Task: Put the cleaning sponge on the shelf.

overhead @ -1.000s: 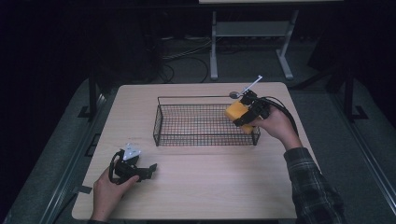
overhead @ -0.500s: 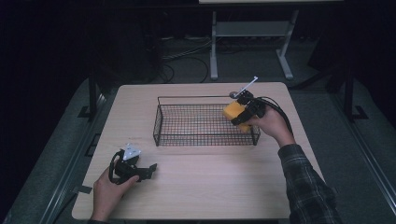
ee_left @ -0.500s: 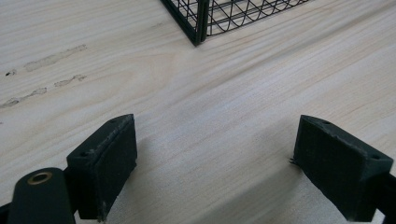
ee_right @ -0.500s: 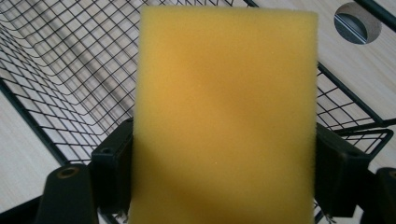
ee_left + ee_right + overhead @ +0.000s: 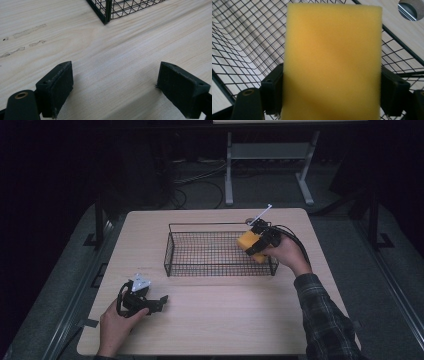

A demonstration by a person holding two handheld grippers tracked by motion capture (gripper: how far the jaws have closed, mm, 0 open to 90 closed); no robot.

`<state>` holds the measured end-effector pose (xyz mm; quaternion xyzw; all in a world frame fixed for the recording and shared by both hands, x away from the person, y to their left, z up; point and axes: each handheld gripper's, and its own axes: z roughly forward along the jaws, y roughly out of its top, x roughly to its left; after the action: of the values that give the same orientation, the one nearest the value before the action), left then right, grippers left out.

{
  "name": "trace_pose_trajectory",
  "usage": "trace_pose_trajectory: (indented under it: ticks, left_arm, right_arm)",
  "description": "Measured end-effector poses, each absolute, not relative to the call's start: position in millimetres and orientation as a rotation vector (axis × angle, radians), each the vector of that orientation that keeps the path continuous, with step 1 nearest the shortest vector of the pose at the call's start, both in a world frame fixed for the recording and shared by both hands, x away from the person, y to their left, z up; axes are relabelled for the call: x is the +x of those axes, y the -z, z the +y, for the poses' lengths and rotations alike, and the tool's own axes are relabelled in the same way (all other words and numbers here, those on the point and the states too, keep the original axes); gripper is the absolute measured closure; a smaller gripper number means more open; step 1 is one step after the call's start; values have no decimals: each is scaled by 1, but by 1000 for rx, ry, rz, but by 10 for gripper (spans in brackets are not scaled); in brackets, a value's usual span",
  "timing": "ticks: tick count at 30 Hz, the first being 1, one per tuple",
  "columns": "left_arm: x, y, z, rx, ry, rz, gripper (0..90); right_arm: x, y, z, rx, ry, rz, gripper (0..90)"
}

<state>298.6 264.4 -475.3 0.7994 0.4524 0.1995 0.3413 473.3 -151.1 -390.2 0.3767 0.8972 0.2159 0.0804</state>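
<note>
At right of centre in the high view, a yellow sponge [image 5: 248,242] is clamped across its flat sides by the right hand-held gripper [image 5: 257,245] over the wire basket [image 5: 170,252]. It is judged soft, light, compressible. The left hand-held gripper [image 5: 115,87] is held wide over the tabletop [image 5: 112,50].

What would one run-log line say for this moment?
right tongs: shut on yellow sponge | over wire basket | left tongs: open, on table

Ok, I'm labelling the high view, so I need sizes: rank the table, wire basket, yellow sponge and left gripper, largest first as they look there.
1. table
2. wire basket
3. and 4. left gripper and yellow sponge, held in the right gripper: they look too alike in size to rank.
</note>
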Motion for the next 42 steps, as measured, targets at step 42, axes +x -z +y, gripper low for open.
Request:
trace_pose_trajectory:
  ticks: [42]
  left_arm:
    - [299,475,264,2080,-521,1176,126]
  right_arm:
    - [476,423,-140,1081,-482,2758,215]
